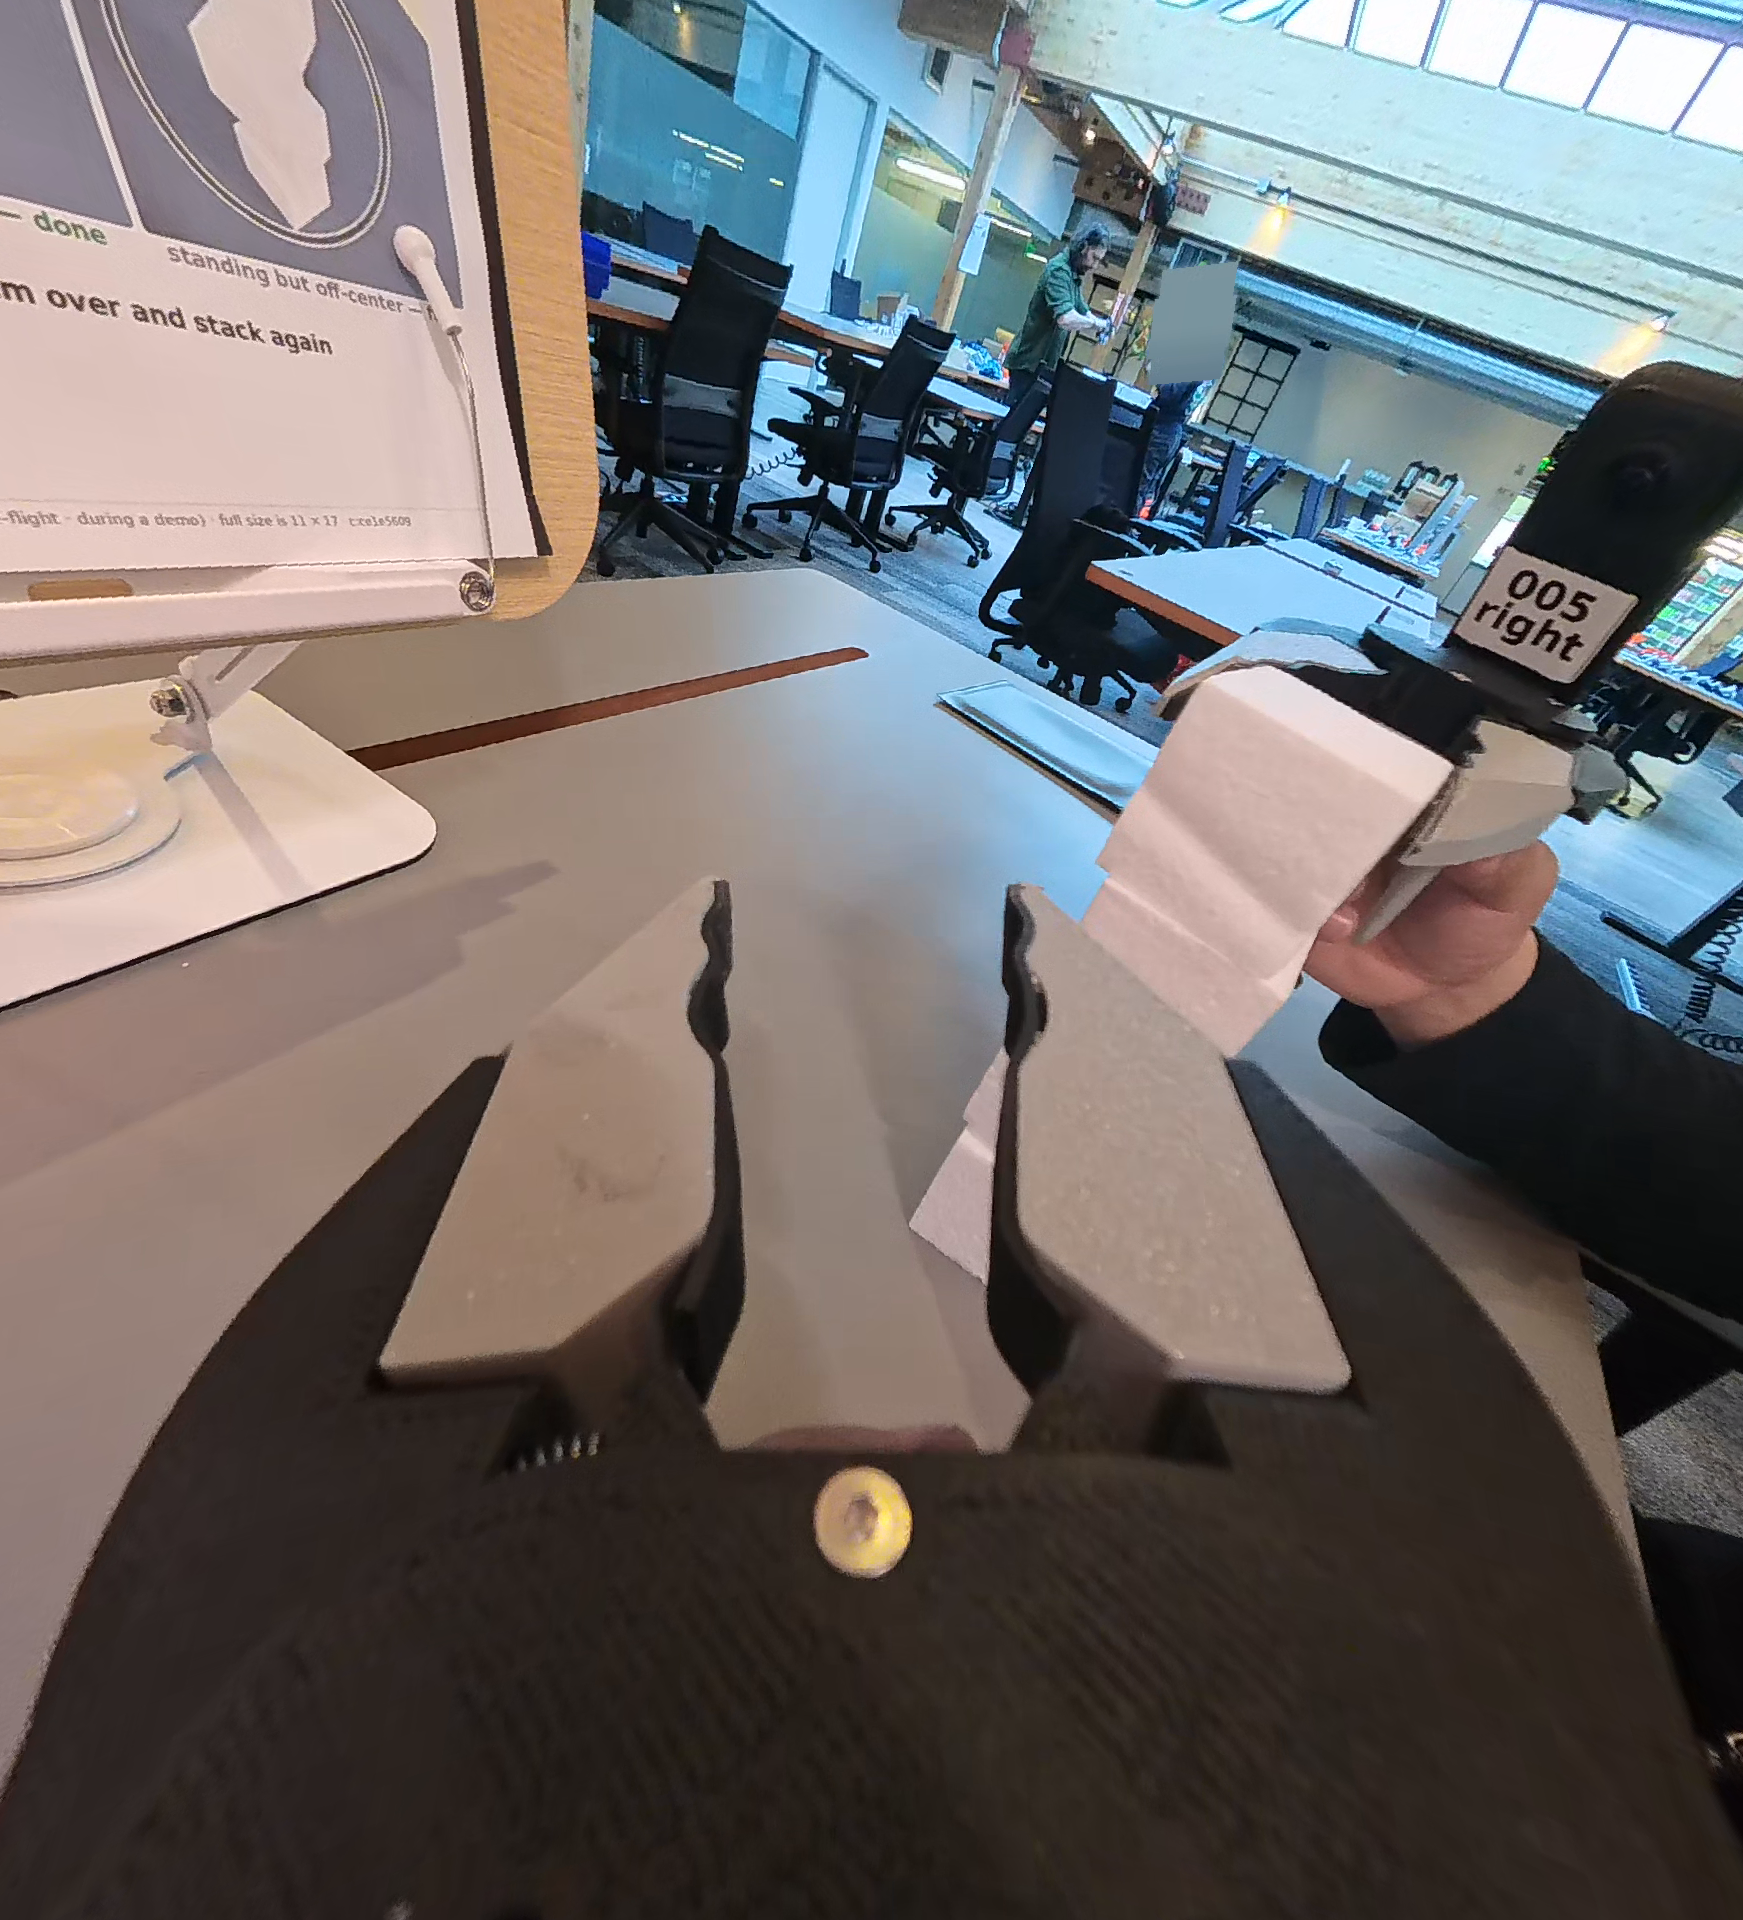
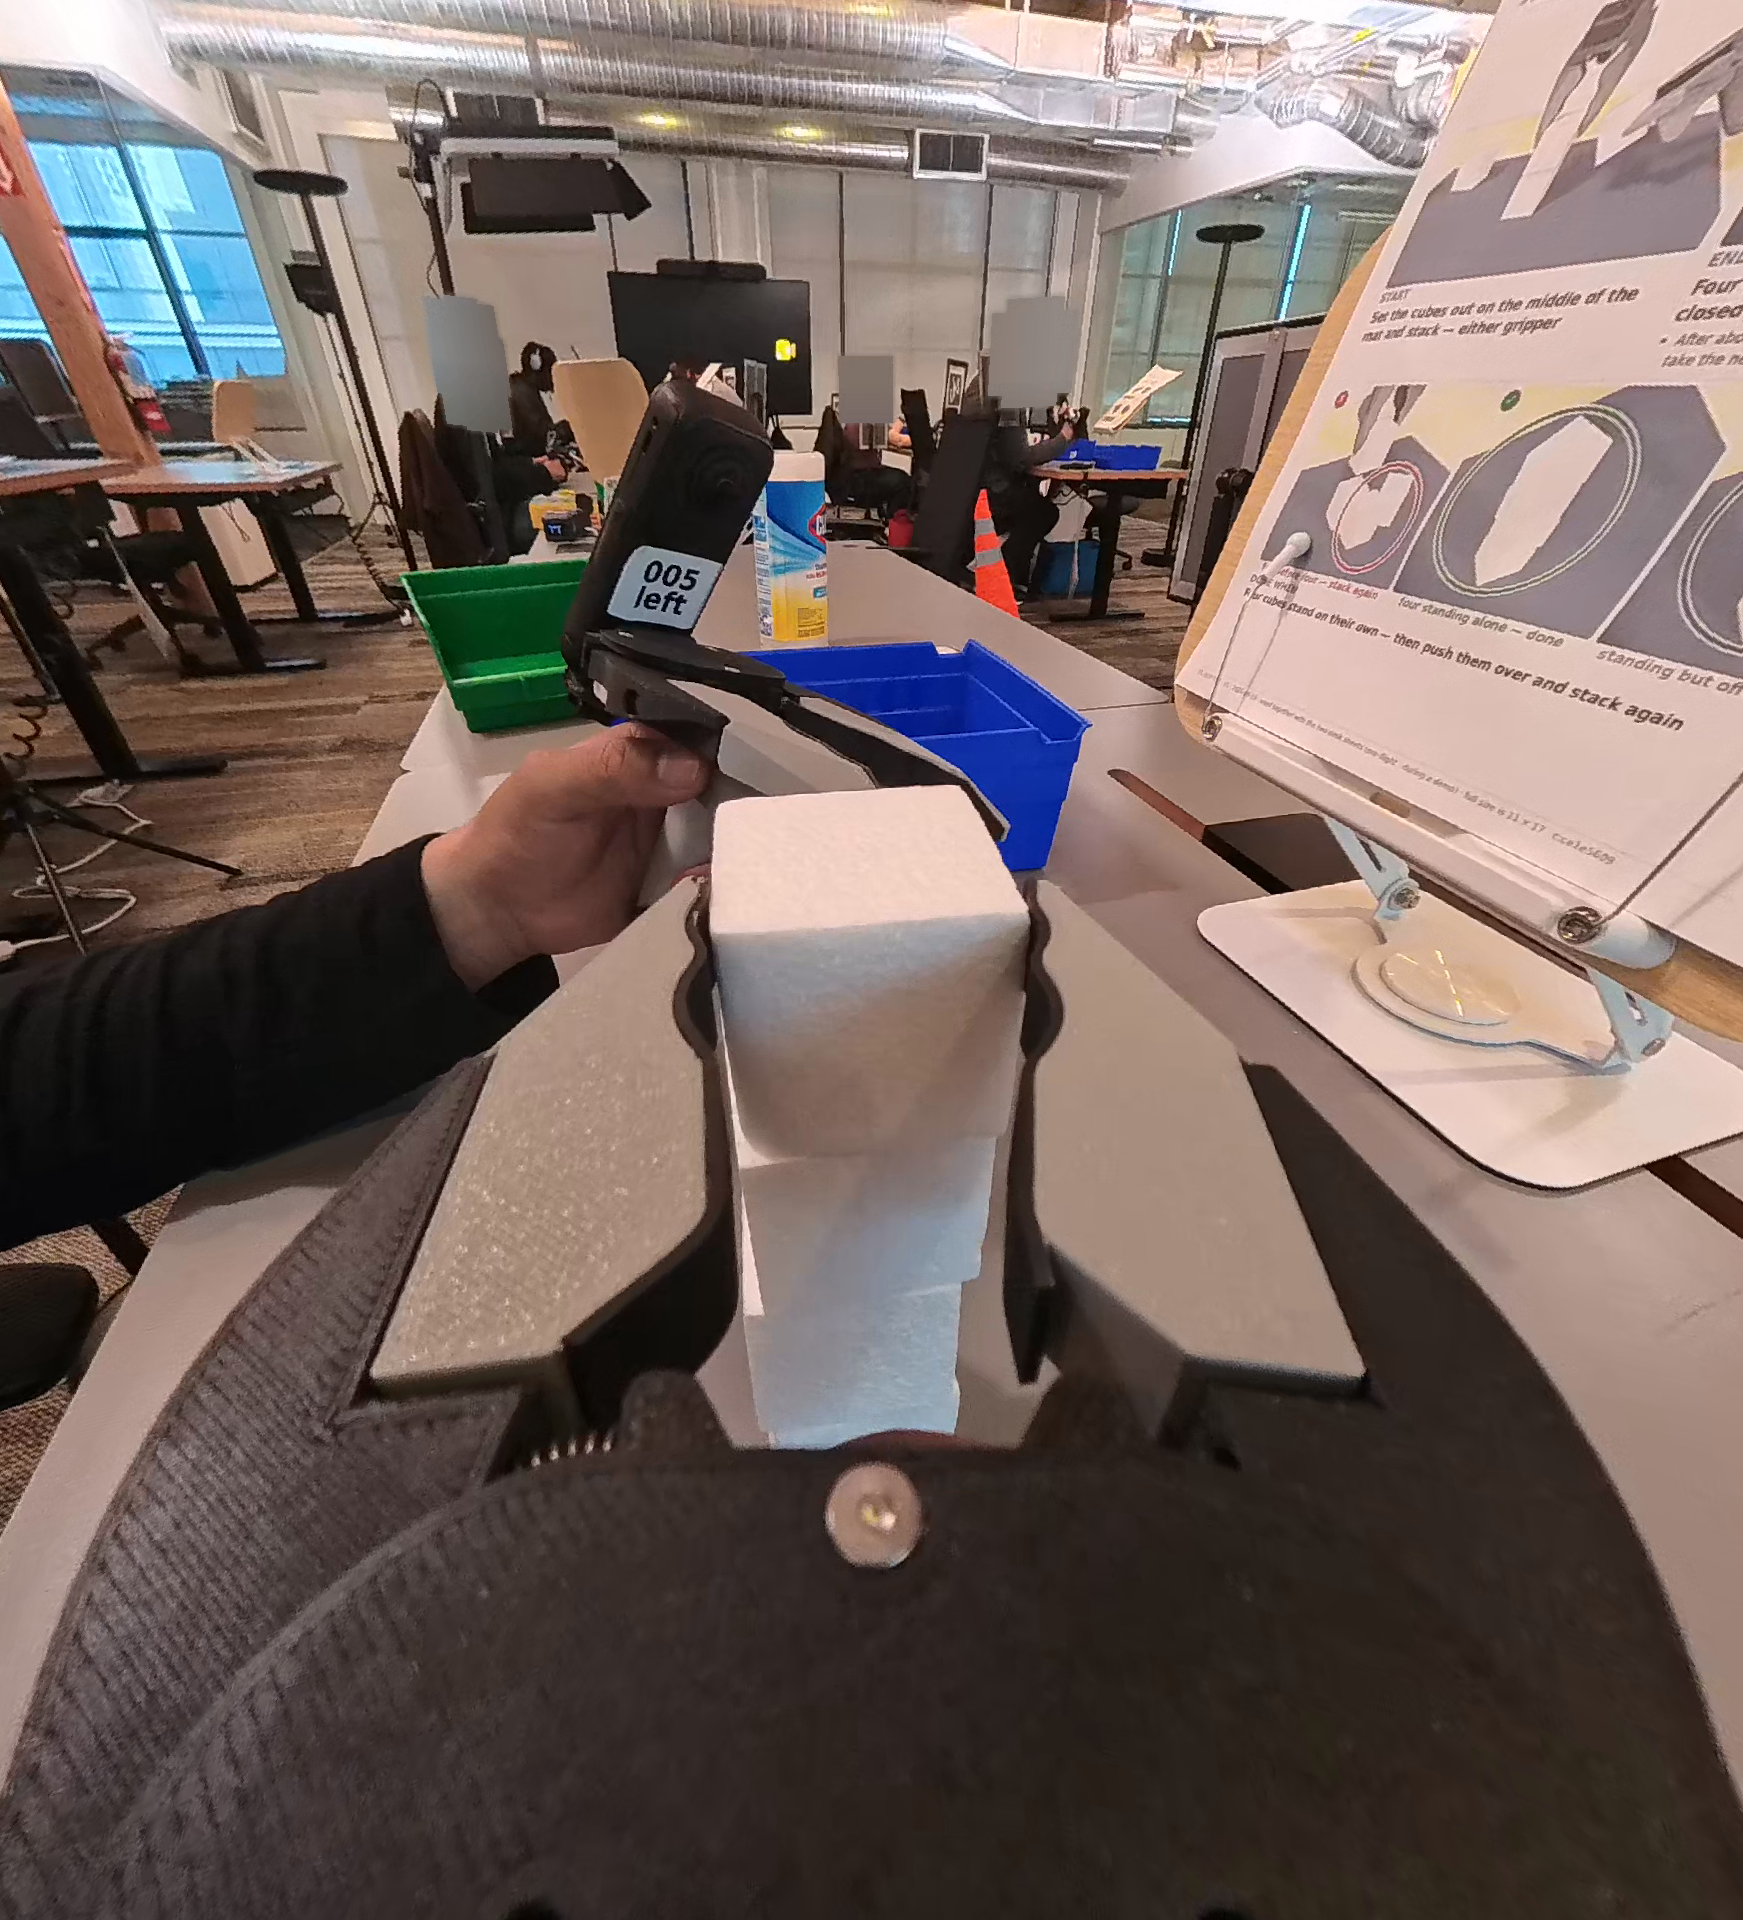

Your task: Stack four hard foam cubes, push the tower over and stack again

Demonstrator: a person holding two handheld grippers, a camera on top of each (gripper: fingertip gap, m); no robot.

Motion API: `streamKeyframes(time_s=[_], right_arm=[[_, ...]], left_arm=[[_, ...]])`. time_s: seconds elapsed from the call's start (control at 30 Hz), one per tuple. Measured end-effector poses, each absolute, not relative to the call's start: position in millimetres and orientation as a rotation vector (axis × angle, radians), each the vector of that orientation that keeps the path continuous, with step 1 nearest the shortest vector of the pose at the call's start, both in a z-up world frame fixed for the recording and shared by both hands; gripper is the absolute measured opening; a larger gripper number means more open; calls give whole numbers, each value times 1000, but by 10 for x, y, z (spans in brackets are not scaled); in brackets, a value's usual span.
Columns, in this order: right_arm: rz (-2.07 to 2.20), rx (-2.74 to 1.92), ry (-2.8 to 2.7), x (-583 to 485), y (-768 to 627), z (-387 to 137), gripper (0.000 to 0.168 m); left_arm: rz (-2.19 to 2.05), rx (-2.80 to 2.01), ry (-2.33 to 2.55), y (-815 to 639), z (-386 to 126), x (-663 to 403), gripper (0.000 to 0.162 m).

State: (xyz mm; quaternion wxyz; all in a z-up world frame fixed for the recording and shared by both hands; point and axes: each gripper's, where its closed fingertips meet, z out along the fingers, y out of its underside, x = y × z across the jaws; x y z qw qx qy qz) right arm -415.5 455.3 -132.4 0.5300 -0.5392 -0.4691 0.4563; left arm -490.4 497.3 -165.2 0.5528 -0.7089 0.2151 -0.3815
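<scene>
A tower of white foam cubes [image 2: 856,1288] stands on the grey table [image 1: 742,748]. My right gripper [image 2: 867,925] is shut on the top cube [image 2: 867,997], with a finger on each side, and the cube rests on the tower. In the left wrist view the right gripper [image 1: 1293,800] shows at the upper right, holding the top cube [image 1: 1262,769] over the slightly offset lower cubes [image 1: 1189,956]. My left gripper [image 1: 867,914] is open and empty, just left of the tower's base. It also shows in the right wrist view [image 2: 929,779], behind the tower.
An instruction sheet on a white stand [image 1: 171,343] sits on the table's far side; its base plate [image 2: 1490,1091] lies to the right of the tower. A blue bin [image 2: 960,717], a green bin [image 2: 503,634] and a wipes canister [image 2: 794,561] stand farther back.
</scene>
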Motion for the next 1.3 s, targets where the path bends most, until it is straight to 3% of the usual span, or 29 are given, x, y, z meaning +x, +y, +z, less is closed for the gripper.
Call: streamKeyframes(time_s=[0.3, 0.47, 0.6, 0.67, 0.73, 0.87, 1.3], right_arm=[[1137, -1270, -1077, -4094, 4538, -1254, 73], [1132, -1209, -1007, -3874, 4546, -1140, 72], [1094, -1196, -979, -3676, 4622, -1172, 57], [1098, -1201, -973, -3607, 4652, -1195, 48], [1099, -1206, -989, -3559, 4655, -1233, 33], [1034, -1243, -1085, -3514, 4609, -1441, 0], [516, -1262, -1817, -3548, 4313, -2531, 0]], left_arm=[[-896, -1679, 509, 4975, -1659, -4903, 50], [-892, -1677, 503, 4979, -1653, -4912, 50], [-877, -1680, 492, 4995, -1662, -4934, 48], [-865, -1674, 493, 4993, -1657, -4949, 35], [-869, -1659, 519, 4957, -1644, -4941, 4], [-846, -1676, 494, 4987, -1658, -4984, 0], [-661, -1844, 448, 5116, -1922, -5171, 7]])
